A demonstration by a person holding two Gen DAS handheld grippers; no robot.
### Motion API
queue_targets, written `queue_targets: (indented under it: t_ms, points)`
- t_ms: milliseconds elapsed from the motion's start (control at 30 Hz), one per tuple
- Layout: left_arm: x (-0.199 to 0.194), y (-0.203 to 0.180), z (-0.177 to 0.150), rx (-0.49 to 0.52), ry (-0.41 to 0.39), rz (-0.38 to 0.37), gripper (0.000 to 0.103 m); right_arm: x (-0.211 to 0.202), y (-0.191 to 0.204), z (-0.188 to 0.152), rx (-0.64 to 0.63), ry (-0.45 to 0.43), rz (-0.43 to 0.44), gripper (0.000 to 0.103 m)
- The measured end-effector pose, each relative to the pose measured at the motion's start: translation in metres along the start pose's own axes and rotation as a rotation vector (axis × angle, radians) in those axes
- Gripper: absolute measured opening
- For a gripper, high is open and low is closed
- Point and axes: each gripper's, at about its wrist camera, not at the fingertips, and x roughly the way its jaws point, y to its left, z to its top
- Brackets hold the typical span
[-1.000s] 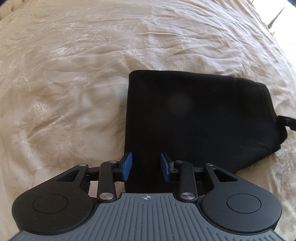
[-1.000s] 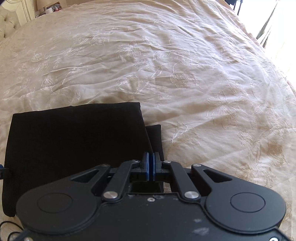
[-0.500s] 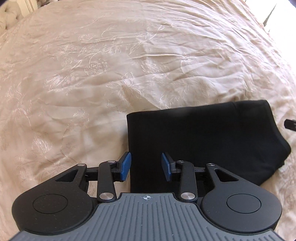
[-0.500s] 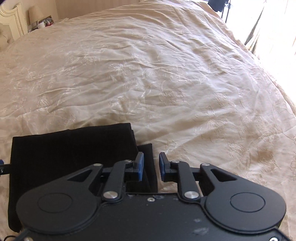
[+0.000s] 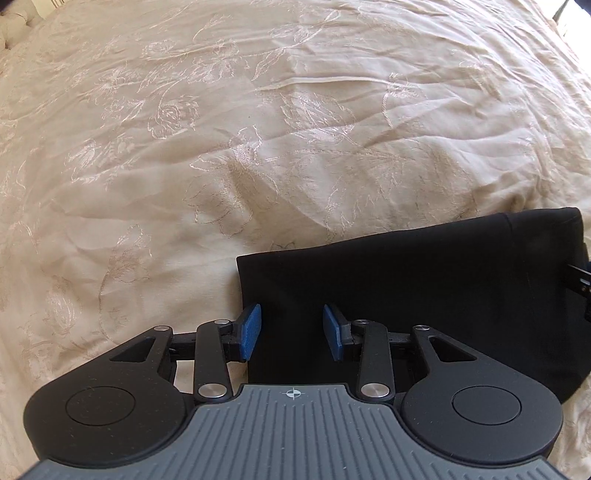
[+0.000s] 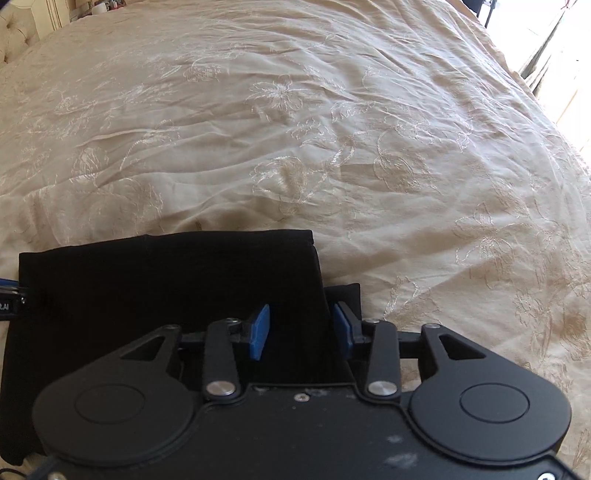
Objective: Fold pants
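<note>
The black pants [image 5: 424, 288] lie folded into a compact rectangle on the bed; they also show in the right wrist view [image 6: 166, 288]. My left gripper [image 5: 291, 332] is open and empty over the bundle's left near corner. My right gripper [image 6: 301, 330] is open and empty over the bundle's right near edge, where a lower layer [image 6: 347, 295] sticks out a little. The right gripper's tip shows at the right edge of the left wrist view [image 5: 581, 280], and the left gripper's tip at the left edge of the right wrist view [image 6: 9, 295].
A cream embroidered bedspread [image 5: 258, 129] covers the whole bed [image 6: 332, 129], wrinkled. A tufted headboard [image 6: 14, 33] and small items stand at the far left. Bright window light falls at the far right [image 6: 561, 55].
My right gripper opened and let go of the pants' right edge. Both grippers drew back toward me and lifted, so the folded pants sit lower in both views.
</note>
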Motion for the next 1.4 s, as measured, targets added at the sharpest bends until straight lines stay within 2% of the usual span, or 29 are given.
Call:
queue_targets:
  t_ms: [267, 400, 533, 667, 867, 1067, 1200, 1267, 1400]
  points:
    - [0.007, 0.001, 0.003, 0.005, 0.016, -0.016, 0.037, 0.010, -0.010, -0.003, 0.046, 0.016, 0.013, 0.051]
    - [-0.005, 0.012, -0.004, -0.011, -0.013, -0.046, 0.038, 0.008, -0.012, -0.004, 0.048, 0.023, 0.015, 0.054]
    - [-0.013, 0.019, -0.030, -0.016, -0.005, -0.054, 0.039, 0.005, -0.022, -0.011, 0.090, 0.043, 0.024, 0.063]
    - [-0.019, 0.018, -0.063, -0.023, 0.011, -0.082, 0.044, 0.002, -0.033, -0.023, 0.153, 0.057, 0.048, 0.065]
    - [-0.032, 0.009, -0.107, 0.018, -0.011, -0.078, 0.047, -0.005, -0.040, -0.037, 0.188, 0.058, 0.060, 0.067]
    - [-0.037, 0.011, -0.111, 0.019, -0.019, -0.080, 0.048, -0.006, -0.044, -0.039, 0.216, 0.064, 0.063, 0.068]
    - [-0.037, 0.010, -0.108, 0.031, -0.020, -0.070, 0.047, -0.030, -0.035, -0.039, 0.136, -0.030, 0.017, 0.068]
    - [-0.036, 0.007, -0.107, 0.040, -0.022, -0.061, 0.047, -0.038, -0.034, -0.039, 0.084, -0.076, 0.054, 0.067]
    - [-0.038, 0.004, -0.111, 0.047, -0.026, -0.051, 0.047, -0.031, -0.041, -0.032, 0.085, -0.078, 0.139, 0.063]
